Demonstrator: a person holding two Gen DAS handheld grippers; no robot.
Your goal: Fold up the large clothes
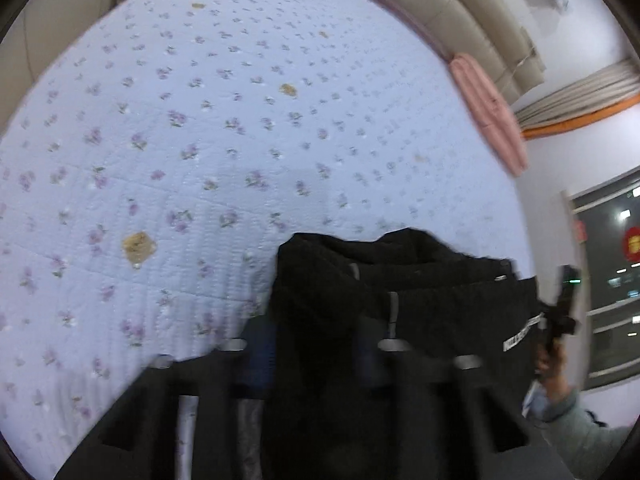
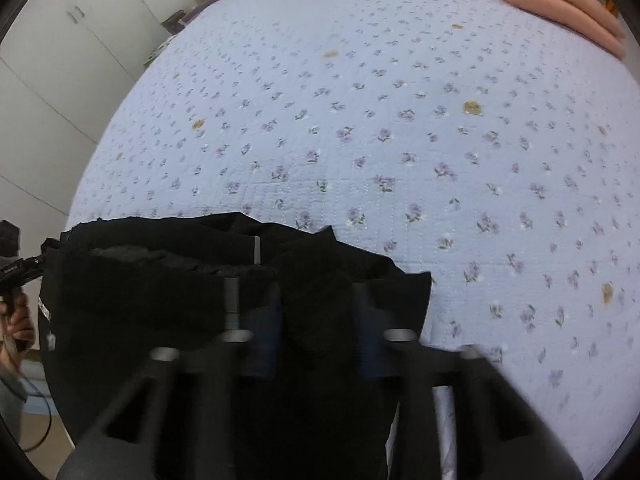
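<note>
The black garment (image 1: 400,280) hangs bunched at the near edge of the bed (image 1: 240,120), held up between the two grippers, and its top edge runs left to right across both wrist views. That edge looks like a waistband or hem, with a fleecy lining and a white label at one end; which it is I cannot tell. The long axis of what shows lies across the scene, and the rest of the cloth drops out of sight below the cameras.

The left gripper (image 1: 316,344) has its jaws clenched on a thick fold of the cloth. The right gripper (image 2: 316,336) grips the same way near the other end, with a wad of black fabric pinched between its blue pads. In the left view the person's other hand (image 1: 552,364) shows at the far right, beyond the label.

In my judgement this is the carry-and-spread step: the piece is pinched at two points and not yet laid flat. The next move calls for keeping the top edge taut and level and laying it far onto the floral quilt (image 2: 400,140), clear of the pink bedding (image 2: 560,0) at the far right.
</note>
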